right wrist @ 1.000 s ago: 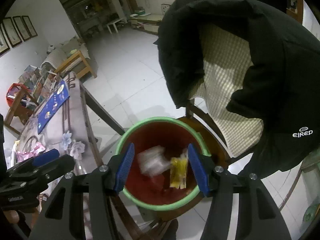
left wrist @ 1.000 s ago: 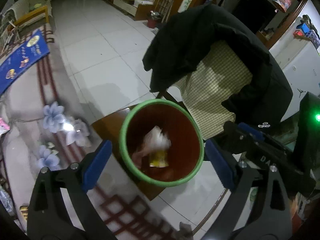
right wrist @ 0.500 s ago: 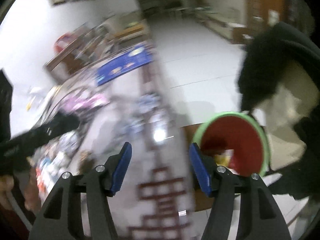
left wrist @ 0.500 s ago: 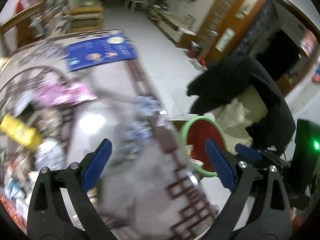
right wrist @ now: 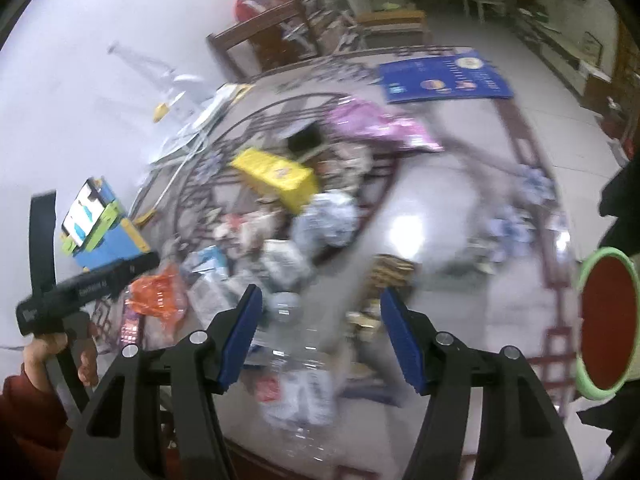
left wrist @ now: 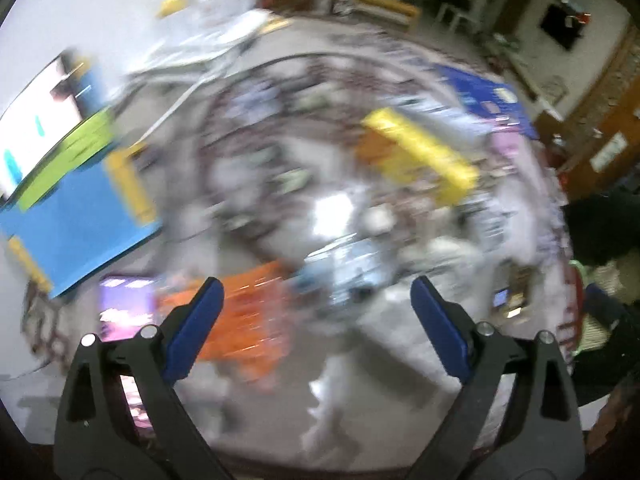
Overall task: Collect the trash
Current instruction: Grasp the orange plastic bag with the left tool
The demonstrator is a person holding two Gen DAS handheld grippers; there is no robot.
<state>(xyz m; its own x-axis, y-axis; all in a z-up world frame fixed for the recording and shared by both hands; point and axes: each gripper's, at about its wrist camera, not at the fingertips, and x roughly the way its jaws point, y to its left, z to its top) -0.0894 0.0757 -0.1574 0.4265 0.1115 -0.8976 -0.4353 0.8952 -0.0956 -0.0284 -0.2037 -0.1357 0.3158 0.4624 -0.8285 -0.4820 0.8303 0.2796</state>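
Observation:
Both grippers hang over a table (right wrist: 452, 184) strewn with trash. My left gripper (left wrist: 315, 283) is open and empty above a blurred orange wrapper (left wrist: 248, 312) and pale packets. My right gripper (right wrist: 320, 294) is open too. A clear plastic bottle (right wrist: 296, 360) lies on the table below its fingers, and the pads are not on it. Farther off lie a yellow box (right wrist: 276, 176), a pink bag (right wrist: 372, 124), crumpled paper (right wrist: 328, 220) and the orange wrapper (right wrist: 158, 296). The red bin with a green rim (right wrist: 608, 320) stands off the table's right edge.
A blue booklet (right wrist: 444, 80) lies at the table's far end. A blue box carrying a lit phone (right wrist: 100, 232) sits at the left. A wooden chair (right wrist: 272, 36) stands behind the table, and a black jacket (right wrist: 620, 184) hangs beside the bin. A hand (right wrist: 40, 356) holds the left gripper's handle.
Both grippers swung away from above the red bin to over the cluttered table. The bin, earlier under the fingers, now sits at the right edge of view. Both stay open.

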